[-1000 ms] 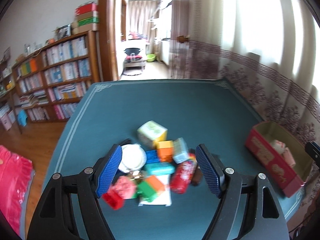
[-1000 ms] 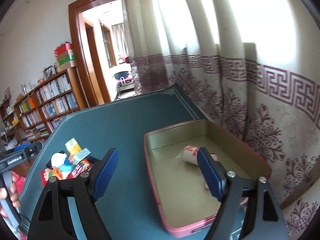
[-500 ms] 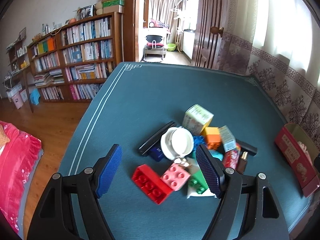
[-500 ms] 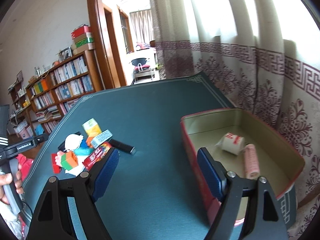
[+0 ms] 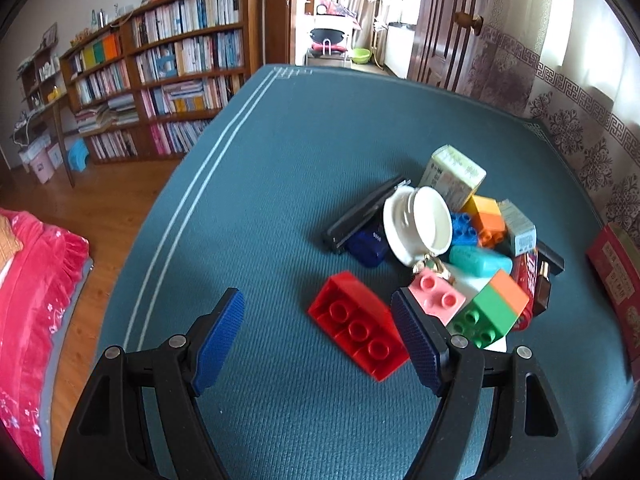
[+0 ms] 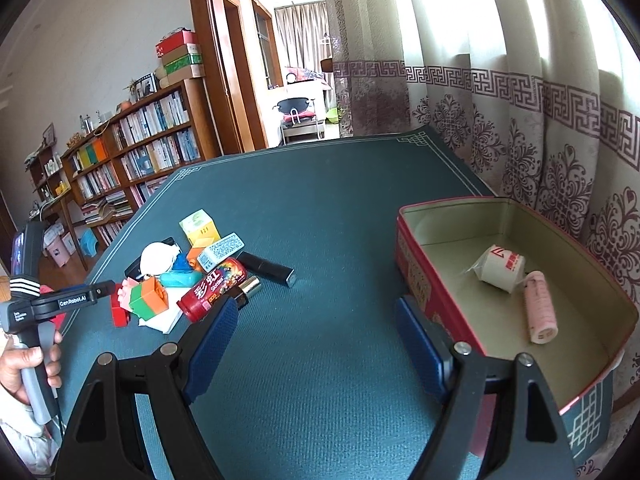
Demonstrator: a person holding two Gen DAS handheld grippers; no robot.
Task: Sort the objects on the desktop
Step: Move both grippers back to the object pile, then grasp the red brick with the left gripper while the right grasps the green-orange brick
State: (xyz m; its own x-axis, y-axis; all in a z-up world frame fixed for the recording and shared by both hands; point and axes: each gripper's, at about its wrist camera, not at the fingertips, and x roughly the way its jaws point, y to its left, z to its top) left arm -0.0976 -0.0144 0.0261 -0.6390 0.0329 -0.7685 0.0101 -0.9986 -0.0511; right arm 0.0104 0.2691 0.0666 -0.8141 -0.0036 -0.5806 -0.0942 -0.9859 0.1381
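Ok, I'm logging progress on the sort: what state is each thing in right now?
Left gripper: open, empty, red brick between its fingers, not gripped.
Right gripper: open, empty.
Red brick: lying on the table, studs up.
Red tin: open, holds two items.
White cup: on its side in the tin.
Pink roll: lying in the tin.
Skittles can: lying in the pile.

Bright daylight glows through curtains (image 6: 500, 40) at two o'clock, overexposed there; both fisheye views sharp, edges strongly curved, corners black; soft shadows on desk (image 5: 300, 152).

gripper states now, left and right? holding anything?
Left gripper: open, holding nothing; the red plastic building brick lies between its fingers, ungripped.
Right gripper: open, empty.
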